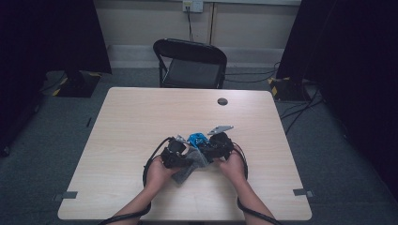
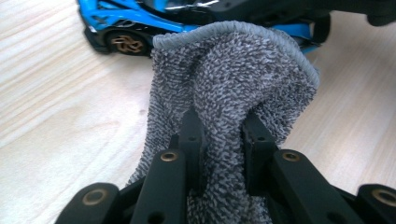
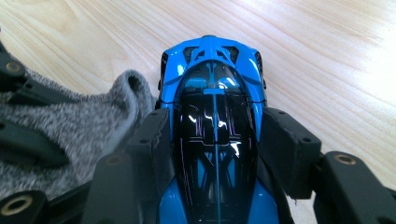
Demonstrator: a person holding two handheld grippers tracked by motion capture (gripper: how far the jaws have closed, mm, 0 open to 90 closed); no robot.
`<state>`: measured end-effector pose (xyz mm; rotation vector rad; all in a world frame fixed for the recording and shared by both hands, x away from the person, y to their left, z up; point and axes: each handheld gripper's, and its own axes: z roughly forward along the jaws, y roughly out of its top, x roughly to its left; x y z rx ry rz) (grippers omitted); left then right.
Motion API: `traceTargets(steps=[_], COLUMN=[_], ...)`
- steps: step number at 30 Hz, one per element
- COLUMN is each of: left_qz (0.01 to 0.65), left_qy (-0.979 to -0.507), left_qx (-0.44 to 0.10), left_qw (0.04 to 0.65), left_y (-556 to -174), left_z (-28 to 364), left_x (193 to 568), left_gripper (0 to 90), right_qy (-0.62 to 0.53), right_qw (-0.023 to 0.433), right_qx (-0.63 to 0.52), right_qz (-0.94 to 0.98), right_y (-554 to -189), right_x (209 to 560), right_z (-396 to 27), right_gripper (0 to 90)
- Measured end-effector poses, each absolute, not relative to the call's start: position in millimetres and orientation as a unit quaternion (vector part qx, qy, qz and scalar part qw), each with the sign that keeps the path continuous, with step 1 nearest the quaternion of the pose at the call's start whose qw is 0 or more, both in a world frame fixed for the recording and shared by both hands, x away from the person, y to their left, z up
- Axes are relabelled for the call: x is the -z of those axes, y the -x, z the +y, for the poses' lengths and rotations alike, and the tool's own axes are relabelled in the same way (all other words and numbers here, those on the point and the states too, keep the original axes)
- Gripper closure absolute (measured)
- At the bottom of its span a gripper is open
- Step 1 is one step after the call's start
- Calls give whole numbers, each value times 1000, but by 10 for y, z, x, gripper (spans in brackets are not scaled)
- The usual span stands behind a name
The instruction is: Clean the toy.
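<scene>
High view: on the table [image 1: 141,122], both hands meet just on the person's side of a blue toy car [image 1: 197,139]. The left gripper [image 1: 174,152] sits left of the car with a grey cloth [image 1: 190,165] trailing from it toward the person; the right gripper [image 1: 217,146] is at the car's right side. An empty chair [image 1: 192,63] stands beyond the table.

Left gripper view: the jaws are clenched on a bunched fold of the cloth [image 2: 233,84], which rises right against the car [image 2: 121,28], apparently to wipe its side.

Right gripper view: the jaws grasp the car [image 3: 215,126] by both flanks, nose pointing away, likely steadying it for wiping. The cloth [image 3: 88,126] touches the car's left side.
</scene>
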<state>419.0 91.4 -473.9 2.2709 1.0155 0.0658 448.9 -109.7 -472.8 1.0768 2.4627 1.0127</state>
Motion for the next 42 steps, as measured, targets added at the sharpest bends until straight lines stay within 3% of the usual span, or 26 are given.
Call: traceTargets(steps=[42], left_qz=[441], left_qy=[-845], left_qx=[-35], left_qw=[301], left_y=[-4578], left_z=[1270], left_x=[4684], left_gripper=[741], right_qy=[-371], right_qw=[136], right_qx=[-353], right_qz=[848], right_y=[-4480], right_x=[4735], right_z=[-1105], right_gripper=[441])
